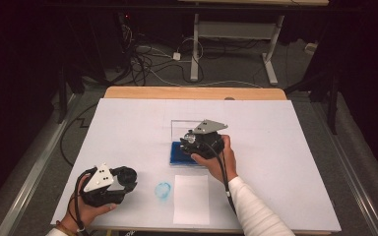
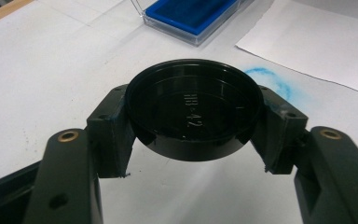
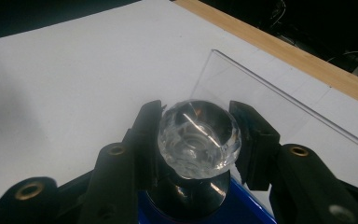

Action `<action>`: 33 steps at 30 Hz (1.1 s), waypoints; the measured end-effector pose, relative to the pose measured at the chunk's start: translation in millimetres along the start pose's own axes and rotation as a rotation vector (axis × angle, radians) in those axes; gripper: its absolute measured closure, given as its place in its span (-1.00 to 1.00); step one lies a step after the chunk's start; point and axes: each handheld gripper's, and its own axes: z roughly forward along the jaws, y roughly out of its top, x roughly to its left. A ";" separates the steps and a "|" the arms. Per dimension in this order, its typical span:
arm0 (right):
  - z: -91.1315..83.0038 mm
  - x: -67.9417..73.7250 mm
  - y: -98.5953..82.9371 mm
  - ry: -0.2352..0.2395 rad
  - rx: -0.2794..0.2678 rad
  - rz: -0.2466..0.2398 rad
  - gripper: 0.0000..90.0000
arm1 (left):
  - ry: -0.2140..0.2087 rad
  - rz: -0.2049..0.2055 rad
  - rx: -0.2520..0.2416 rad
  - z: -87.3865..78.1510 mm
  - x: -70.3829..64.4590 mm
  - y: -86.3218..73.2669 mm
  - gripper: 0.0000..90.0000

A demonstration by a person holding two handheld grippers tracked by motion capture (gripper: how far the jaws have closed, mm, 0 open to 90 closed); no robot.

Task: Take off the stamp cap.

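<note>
Black cap (image 2: 193,109) marked "HB-42", clamped in left claw (image 2: 193,140).

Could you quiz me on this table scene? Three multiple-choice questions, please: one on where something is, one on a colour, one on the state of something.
1. Where does the white paper sheet lie?
A. at the table's near edge, right of the blue smudge
B. inside the clear case
C. on the floor

2. What colour is the pad inside the clear case?
A. red
B. blue
C. green

3. What is the left gripper doing?
A. hanging open
B. shut on a pen
C. shut on the black round cap

Answers: 1 A, the high view shows the sheet beside the blue smudge. 2 B, the pad is bright blue. 3 C, the jaws press the cap's two sides.
</note>
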 end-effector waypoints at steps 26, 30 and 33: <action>-8.5 -8.9 -3.3 -0.006 0.009 0.011 0.27 | -0.013 -0.002 0.018 5.4 2.6 -1.2 -0.19; -7.1 -12.0 -2.9 -0.011 0.013 0.016 0.27 | -0.017 -0.006 0.016 6.0 4.2 -1.6 -0.19; -7.3 -11.5 -2.4 -0.017 0.014 0.014 0.27 | -0.016 -0.003 0.015 5.0 3.8 -1.2 -0.19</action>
